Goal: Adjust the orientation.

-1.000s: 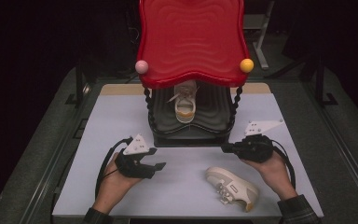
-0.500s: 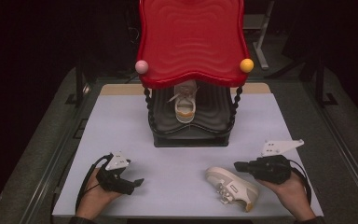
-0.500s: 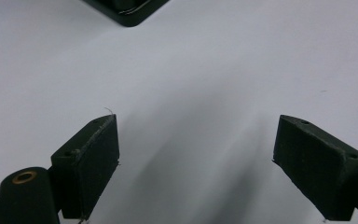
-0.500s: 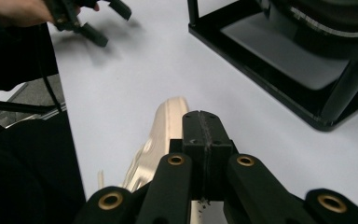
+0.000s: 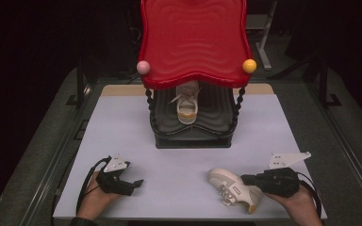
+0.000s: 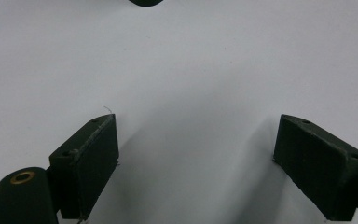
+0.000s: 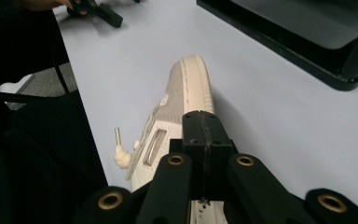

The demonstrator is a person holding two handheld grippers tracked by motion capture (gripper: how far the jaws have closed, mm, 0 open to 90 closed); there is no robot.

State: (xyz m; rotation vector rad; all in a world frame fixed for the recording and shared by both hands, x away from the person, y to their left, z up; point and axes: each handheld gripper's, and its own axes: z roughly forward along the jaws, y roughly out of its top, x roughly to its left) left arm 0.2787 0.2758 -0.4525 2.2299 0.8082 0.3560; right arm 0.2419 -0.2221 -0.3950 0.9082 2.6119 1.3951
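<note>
With the left gripper [image 5: 131, 184] released and empty, the clenched right gripper [image 5: 246, 179] rests against the near shoe [image 5: 231, 189]; next, release and grasp it.

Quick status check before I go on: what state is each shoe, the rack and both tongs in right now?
Beige low-top sneaker on the table: on its side, loose.
Beige sneaker in the rack: upright, toe forward.
Black shoe rack with red wavy top: standing.
Left tongs: open, empty.
Right tongs: shut, empty, above the loose sneaker.
</note>
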